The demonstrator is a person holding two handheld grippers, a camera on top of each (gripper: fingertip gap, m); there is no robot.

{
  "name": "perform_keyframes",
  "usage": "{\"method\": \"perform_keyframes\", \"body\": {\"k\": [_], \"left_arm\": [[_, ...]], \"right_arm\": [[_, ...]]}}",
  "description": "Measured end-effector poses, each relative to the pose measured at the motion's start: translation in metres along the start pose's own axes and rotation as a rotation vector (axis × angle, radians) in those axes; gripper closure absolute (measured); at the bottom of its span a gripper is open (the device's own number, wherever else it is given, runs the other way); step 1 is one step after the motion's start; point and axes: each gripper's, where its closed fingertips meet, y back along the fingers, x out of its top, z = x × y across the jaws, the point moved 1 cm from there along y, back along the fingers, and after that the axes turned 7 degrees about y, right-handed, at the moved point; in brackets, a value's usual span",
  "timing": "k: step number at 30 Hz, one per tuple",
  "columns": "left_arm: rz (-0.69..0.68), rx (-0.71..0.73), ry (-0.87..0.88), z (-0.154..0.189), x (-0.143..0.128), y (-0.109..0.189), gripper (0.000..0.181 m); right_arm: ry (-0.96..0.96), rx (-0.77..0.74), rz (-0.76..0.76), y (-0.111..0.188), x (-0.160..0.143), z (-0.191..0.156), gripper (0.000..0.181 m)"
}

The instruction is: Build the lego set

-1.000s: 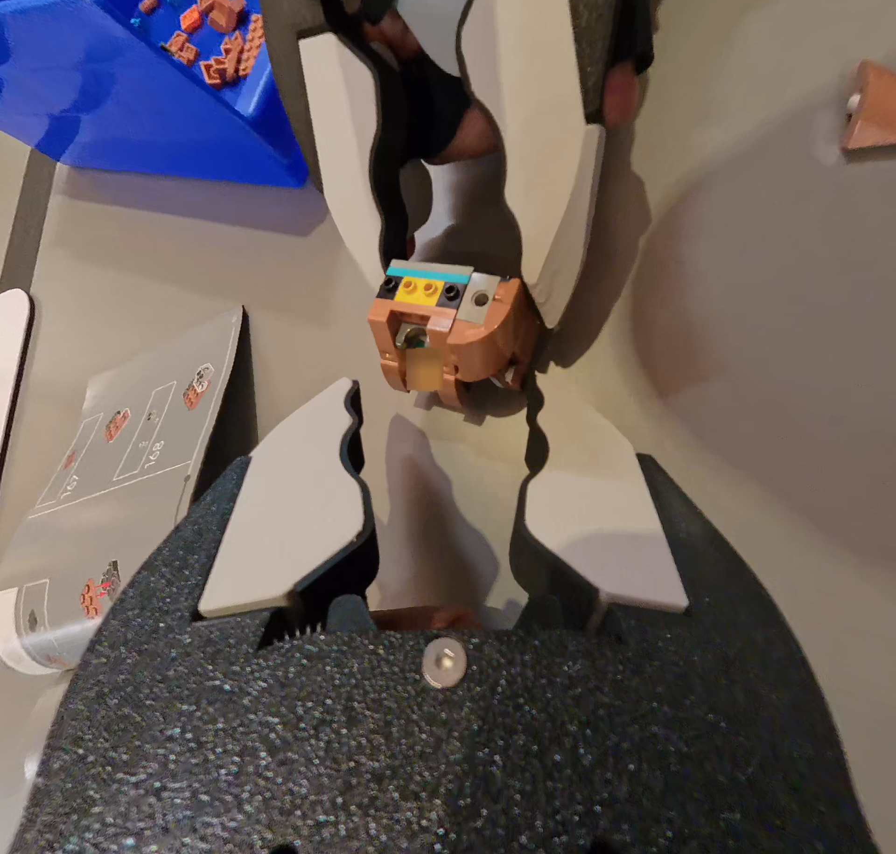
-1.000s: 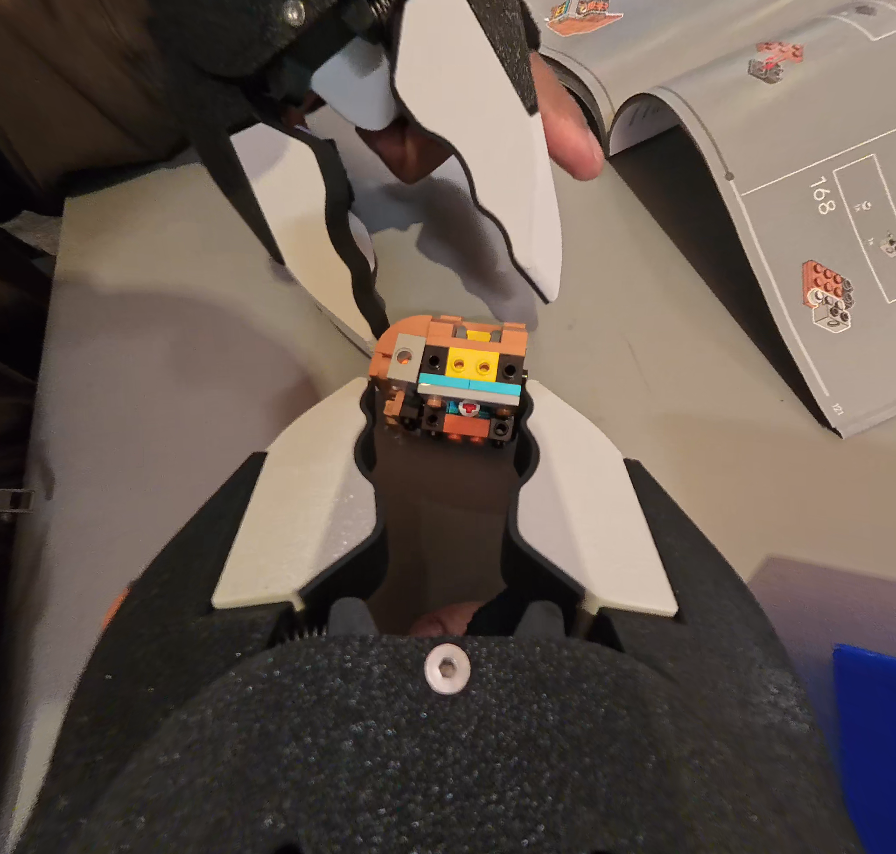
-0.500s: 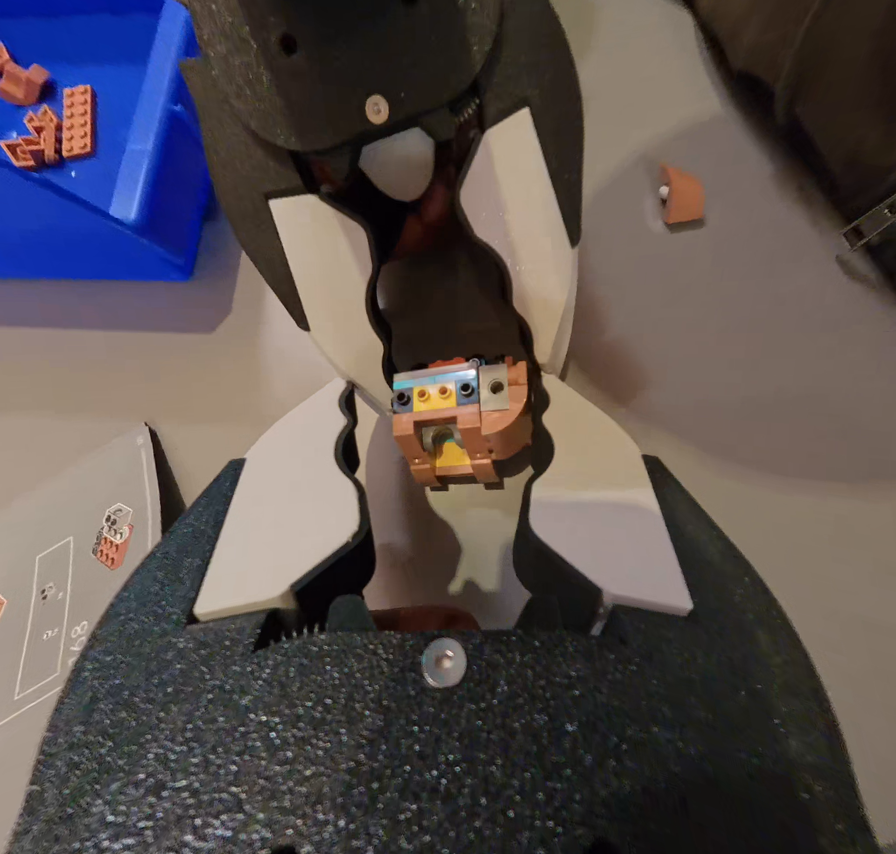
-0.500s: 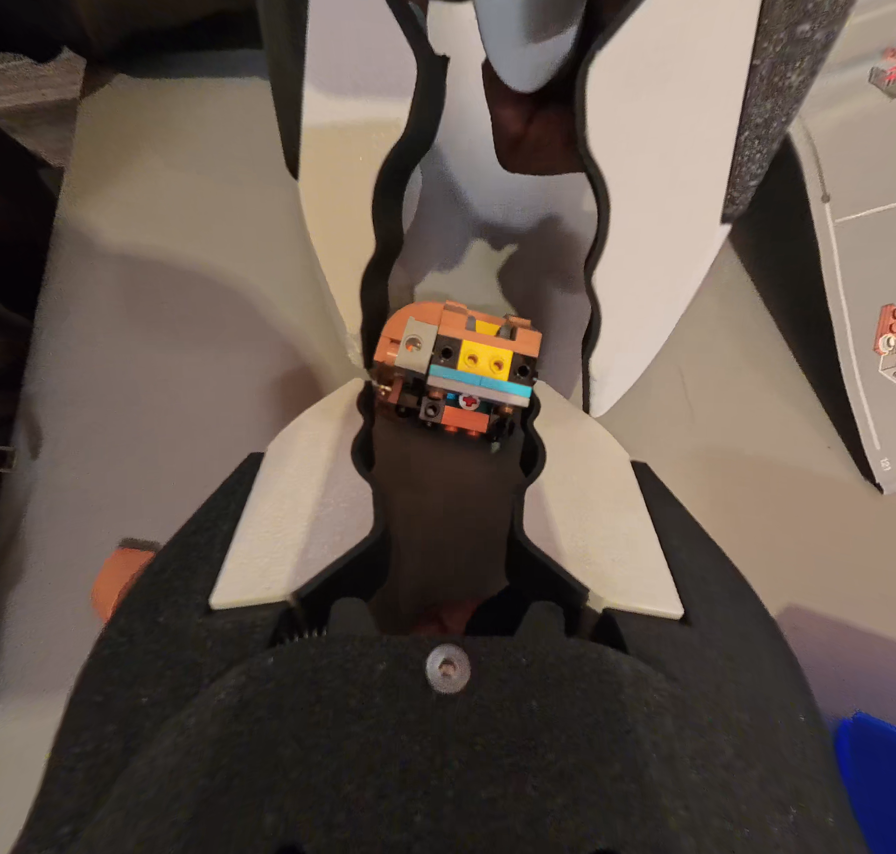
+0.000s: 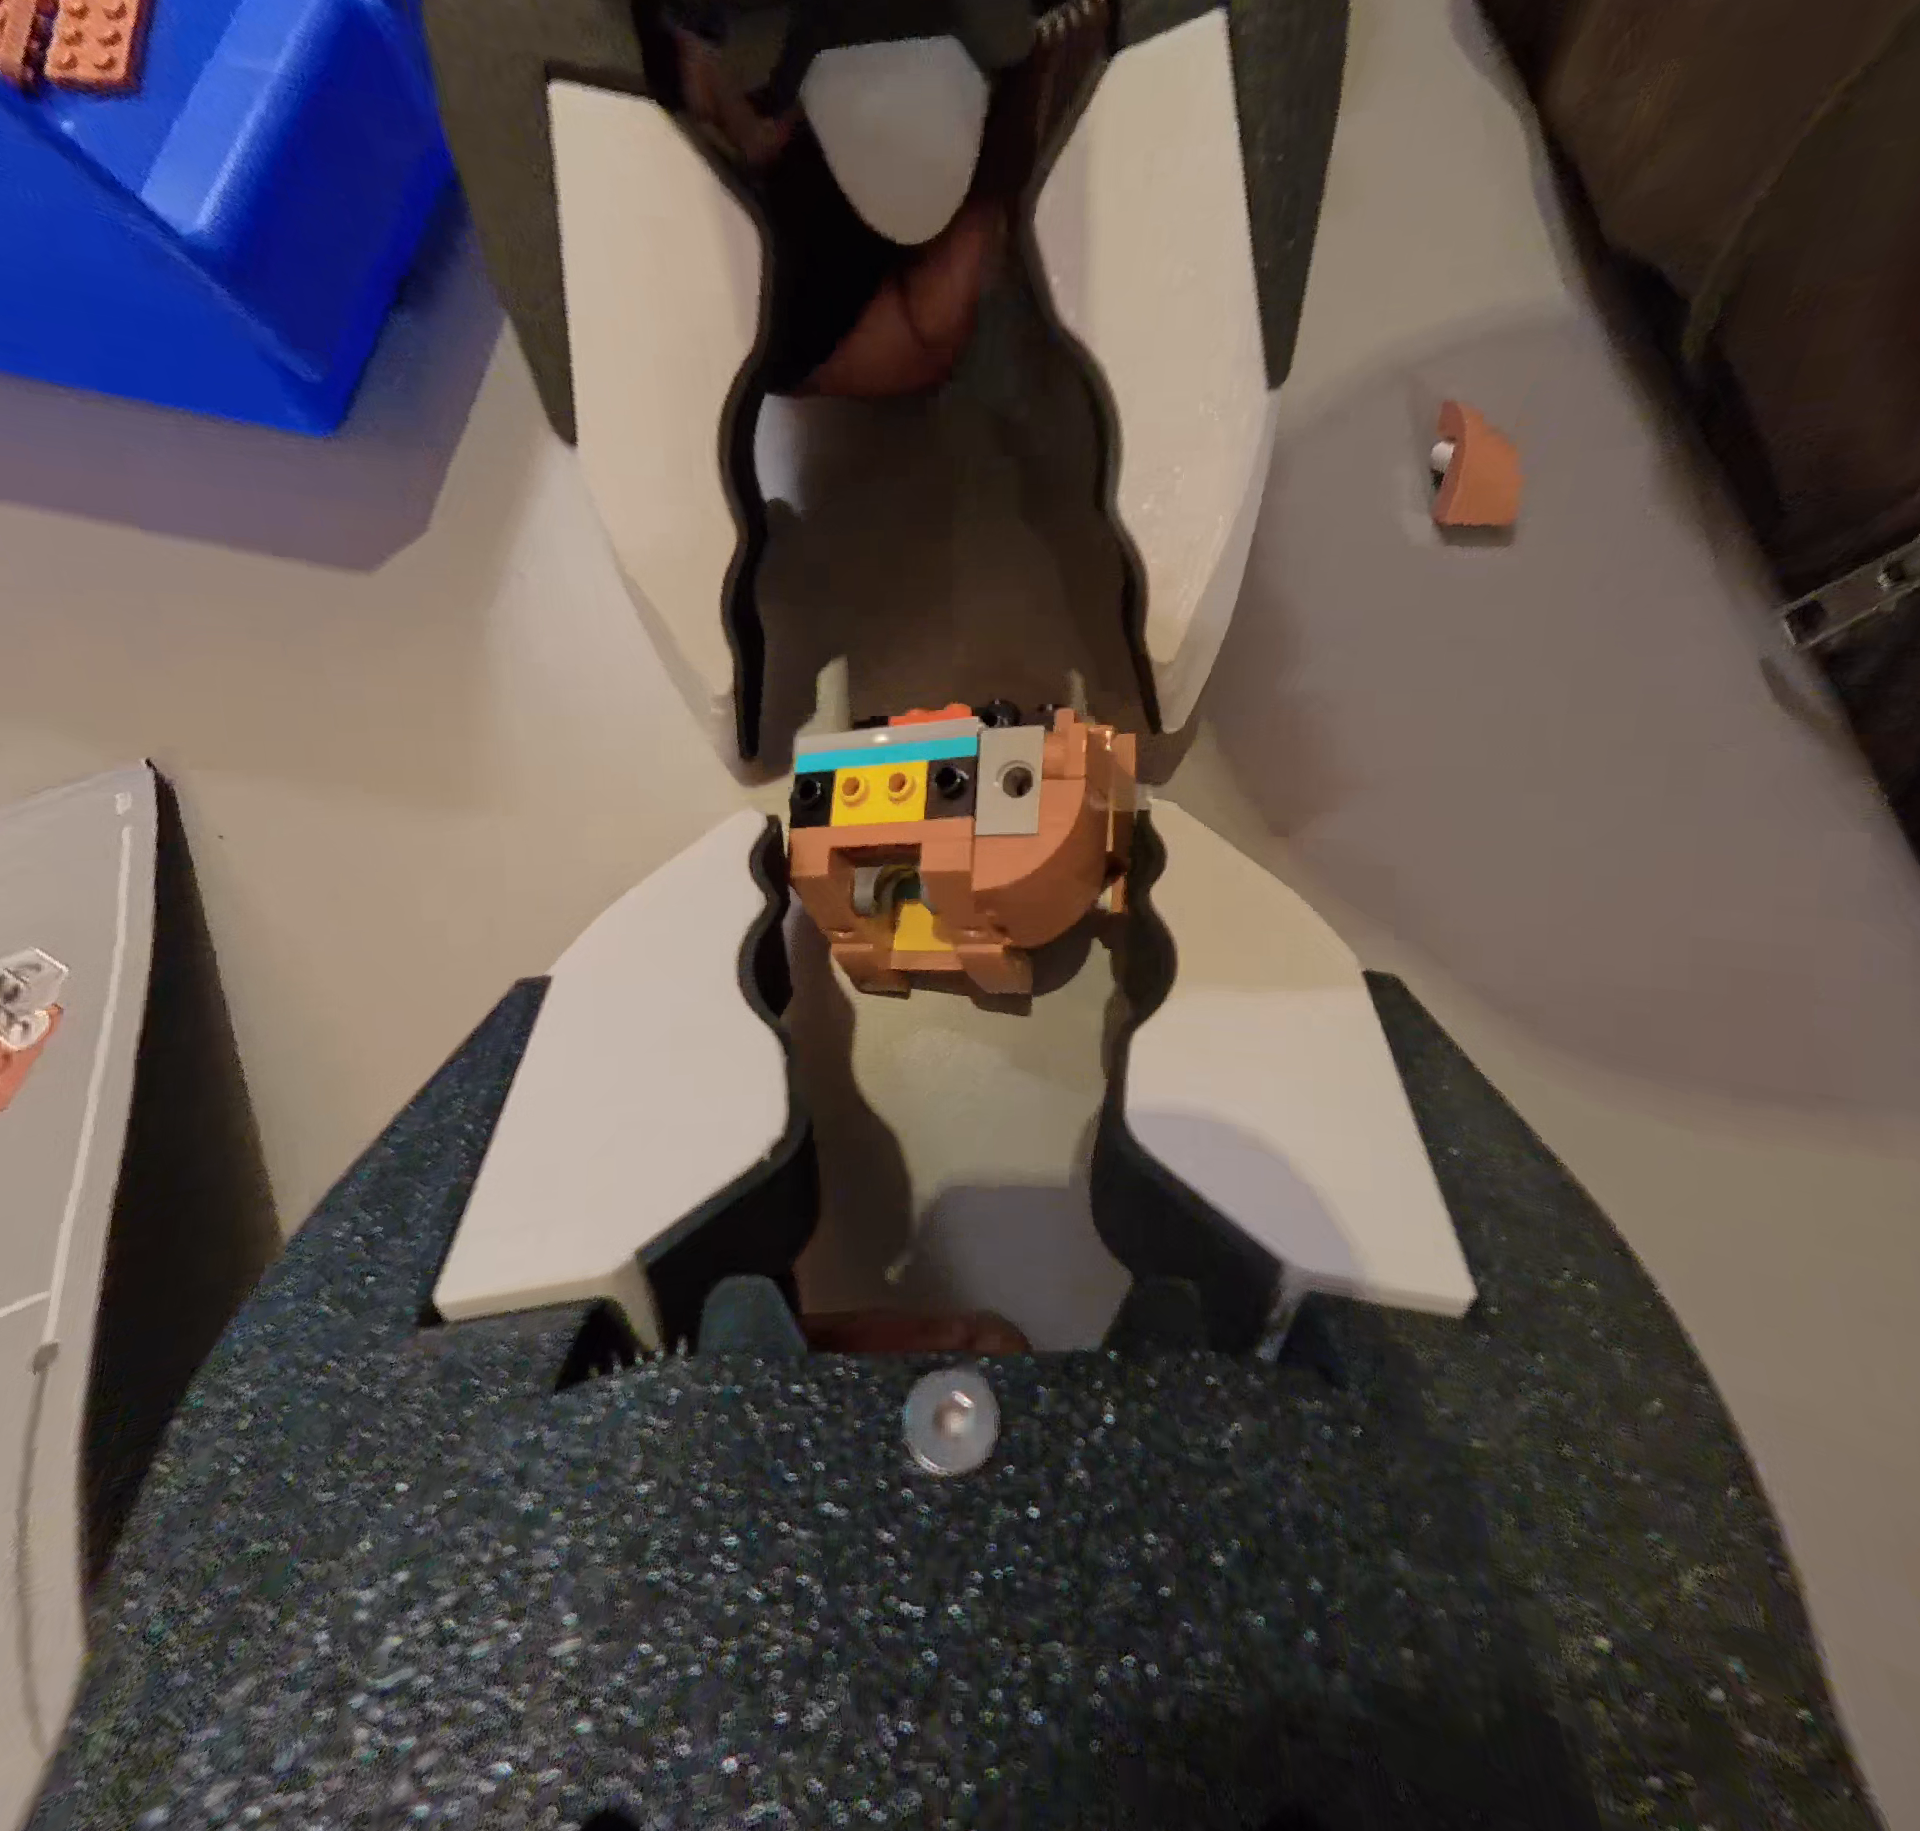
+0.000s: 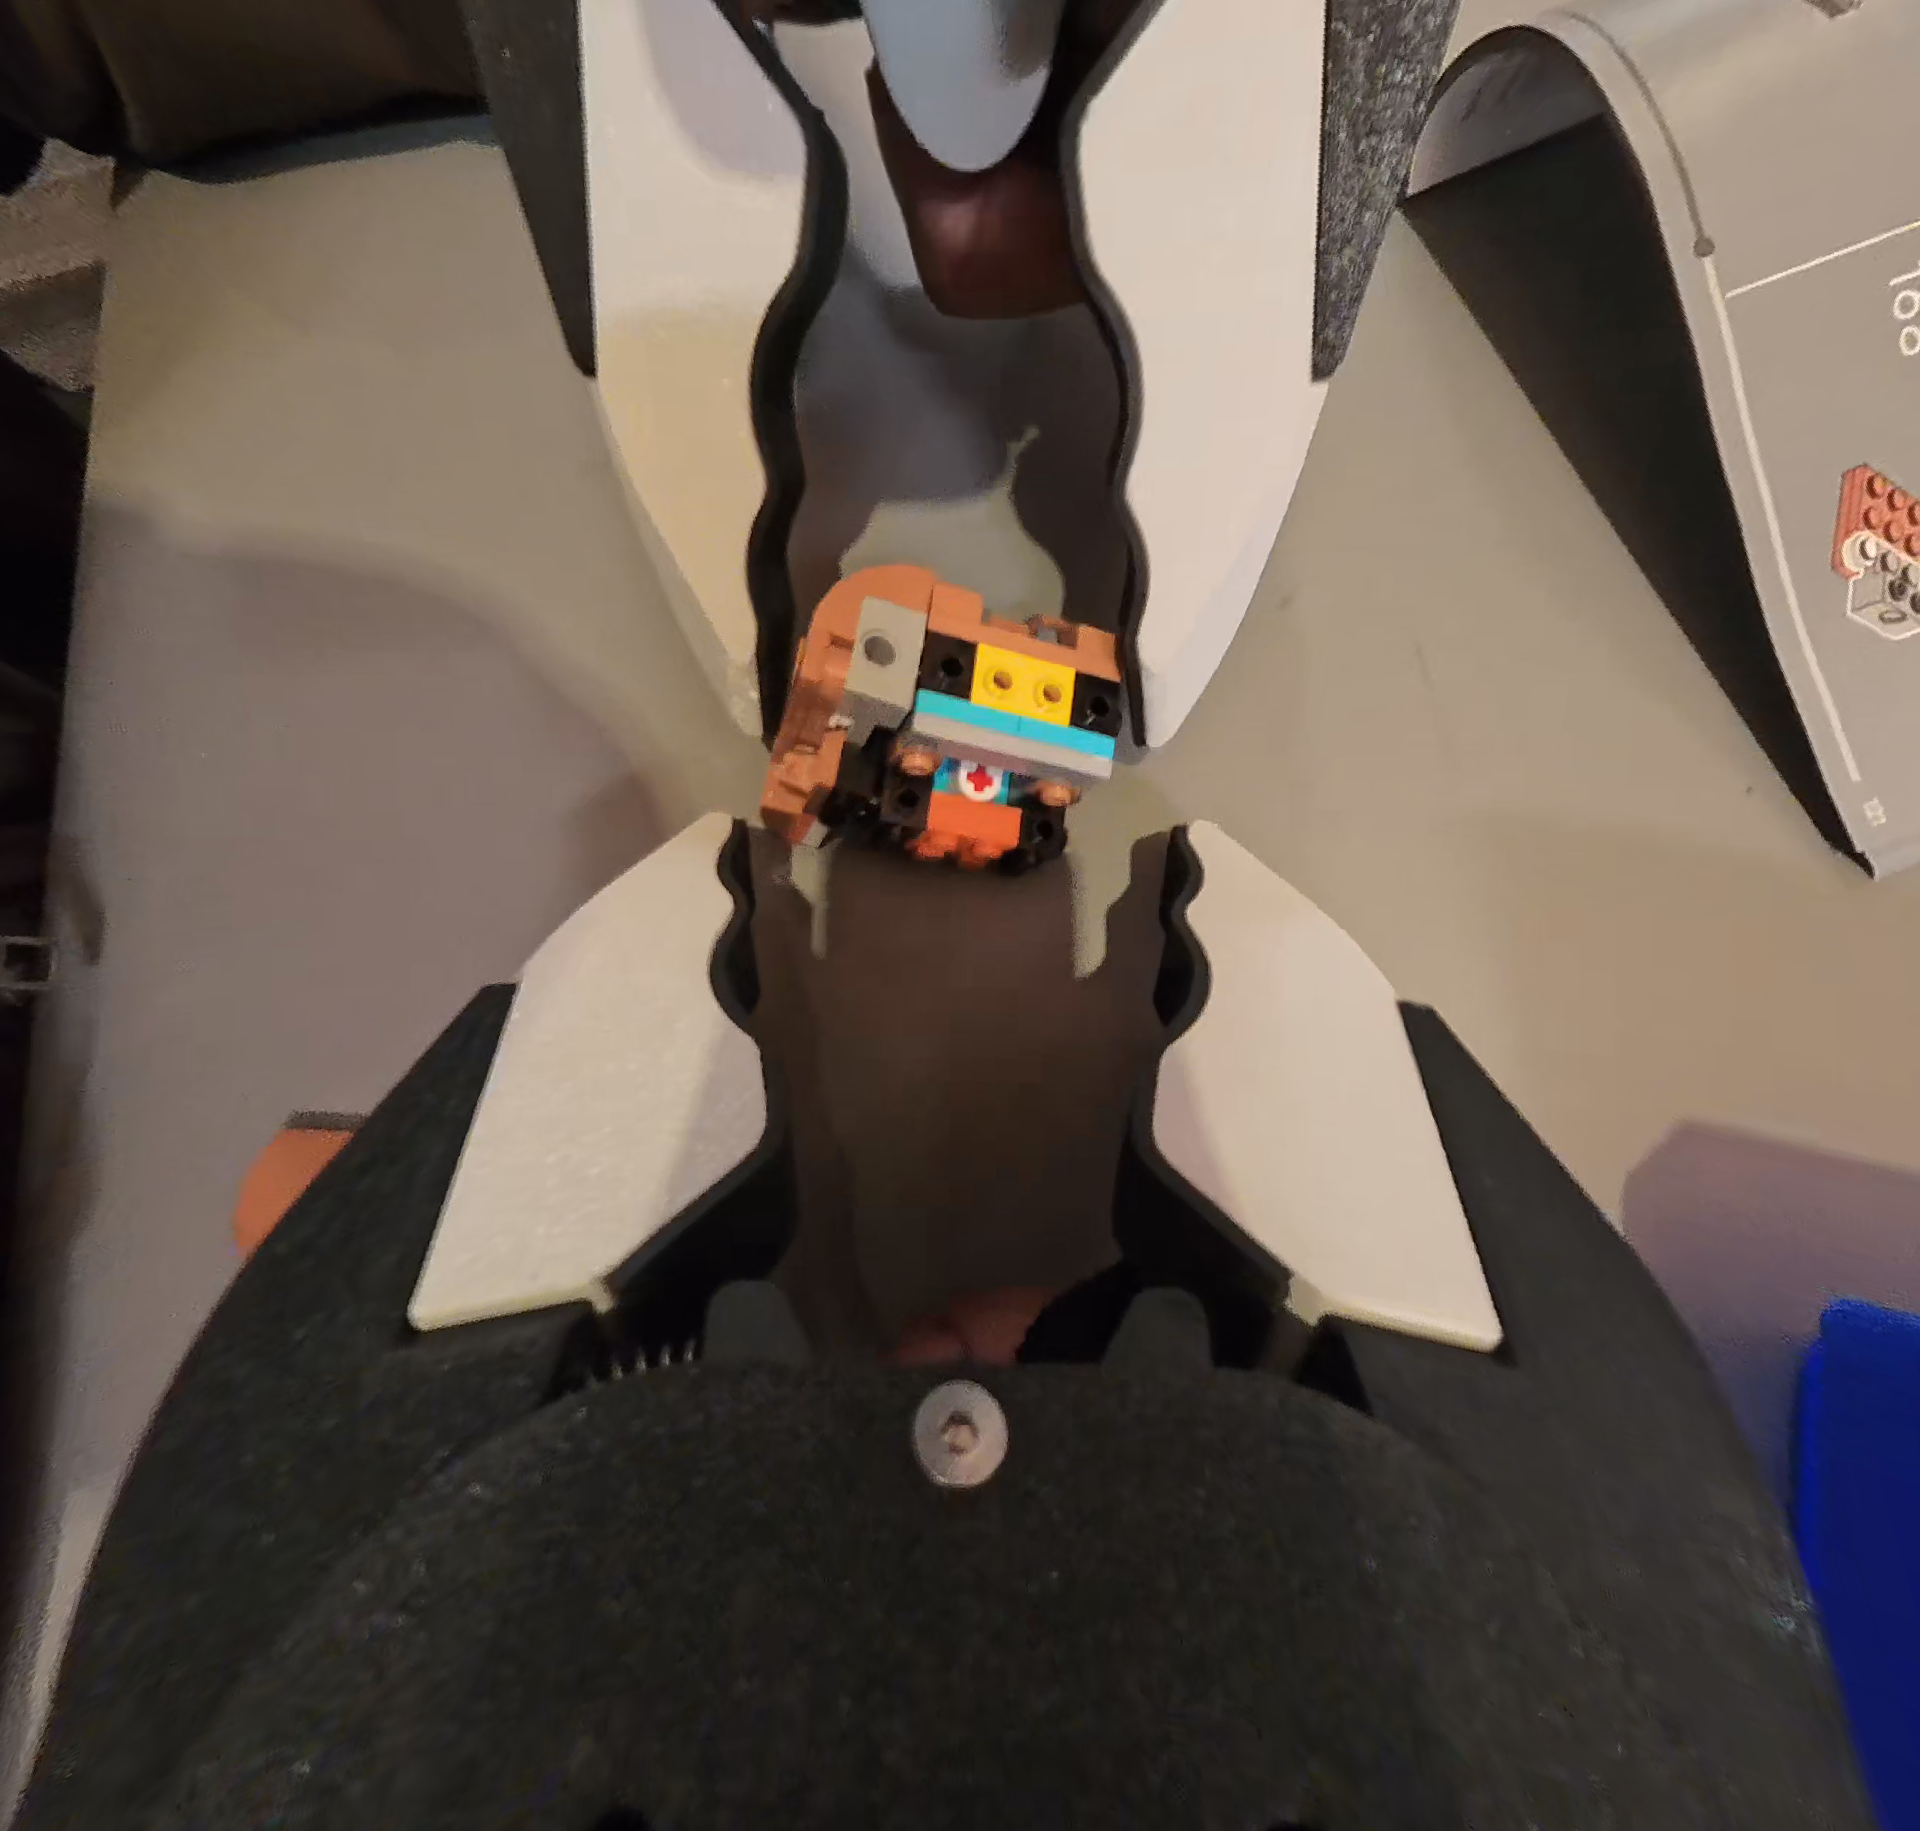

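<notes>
Left wrist view shows the lego build (image 5: 940, 846) at frame centre, clamped between the left hand-held gripper (image 5: 951, 846) fingertips, while the right hand-held gripper (image 5: 940, 721), directly opposite above, stands spread apart.

Blue bin (image 5: 239, 181) and booklet (image 6: 1766, 410) cropped by frame edges

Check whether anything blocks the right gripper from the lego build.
Nothing visible does. The lego build sits just beyond the fingertips of the open right gripper, with no object between them. The left gripper grips the build's sides from the opposite direction.
</notes>
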Motion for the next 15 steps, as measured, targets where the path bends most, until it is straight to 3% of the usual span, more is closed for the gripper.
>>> {"method": "perform_keyframes", "body": {"k": [7,15], "left_arm": [[0.209,-0.023,0.166,0.000,0.010,0.009,0.118],[0.667,0.057,0.289,-0.003,0.049,0.045,0.123]], "right_arm": [[-0.099,-0.026,0.120,0.017,0.003,0.003,0.106],[-0.216,-0.003,0.351,0.028,0.028,0.001,0.101]]}}
